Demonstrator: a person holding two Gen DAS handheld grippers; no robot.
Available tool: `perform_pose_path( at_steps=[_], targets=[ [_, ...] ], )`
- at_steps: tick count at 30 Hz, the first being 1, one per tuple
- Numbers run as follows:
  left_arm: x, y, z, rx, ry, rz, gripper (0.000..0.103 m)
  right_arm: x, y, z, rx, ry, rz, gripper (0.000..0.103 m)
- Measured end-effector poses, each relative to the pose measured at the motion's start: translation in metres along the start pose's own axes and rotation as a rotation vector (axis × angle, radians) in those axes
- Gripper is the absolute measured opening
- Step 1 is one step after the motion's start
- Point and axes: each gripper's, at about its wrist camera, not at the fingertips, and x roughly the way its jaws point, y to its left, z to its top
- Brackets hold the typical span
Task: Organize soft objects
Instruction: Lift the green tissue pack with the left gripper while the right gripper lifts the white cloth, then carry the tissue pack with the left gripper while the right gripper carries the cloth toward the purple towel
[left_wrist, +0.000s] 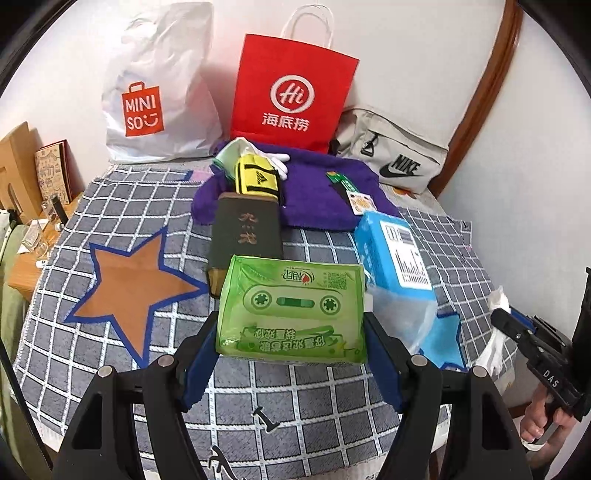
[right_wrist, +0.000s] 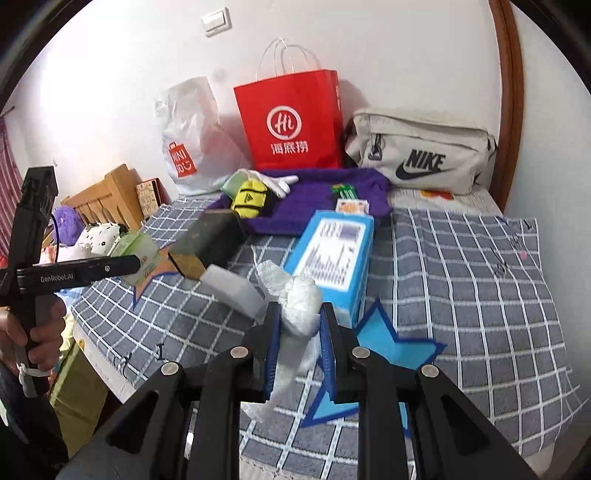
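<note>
My left gripper (left_wrist: 290, 332) is shut on a green tissue pack (left_wrist: 291, 310) with a cassette print, held above the checked bedspread (left_wrist: 110, 206); the same green tissue pack (right_wrist: 138, 247) shows at the left of the right wrist view. My right gripper (right_wrist: 299, 321) is shut on a crumpled white plastic bag (right_wrist: 301, 302), which hangs down between the fingers; that white plastic bag (left_wrist: 498, 332) also shows at the right of the left wrist view. A blue tissue pack (right_wrist: 332, 254), a dark green pouch (left_wrist: 245, 232), a yellow pouch (left_wrist: 258, 179) and a purple towel (left_wrist: 317, 195) lie on the bed.
Against the wall stand a white Miniso bag (left_wrist: 159, 92), a red paper bag (left_wrist: 291, 92) and a grey Nike bag (left_wrist: 395, 155). A white glove (left_wrist: 280, 162) lies on the towel. A wooden bedside stand (left_wrist: 26, 266) with small items is at the left.
</note>
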Motion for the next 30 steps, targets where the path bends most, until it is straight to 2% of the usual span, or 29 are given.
perform_pose_path(
  at_steps=[8, 17, 24, 30],
  targets=[
    [-0.009, 0.008, 0.035, -0.017, -0.046, 0.018, 0.072, 0.009, -0.001, 0.039, -0.014, -0.039, 0.010, 0.021],
    [0.000, 0.011, 0.069, -0.023, -0.066, 0.020, 0.072, 0.025, -0.005, 0.076, -0.016, -0.047, 0.016, 0.021],
    [0.014, 0.009, 0.091, -0.014, -0.059, 0.033, 0.072, 0.042, -0.019, 0.101, 0.025, -0.043, 0.018, 0.021],
    [0.025, 0.014, 0.107, -0.020, -0.050, 0.033, 0.072, 0.056, -0.022, 0.116, 0.013, -0.033, -0.017, 0.021]
  ],
)
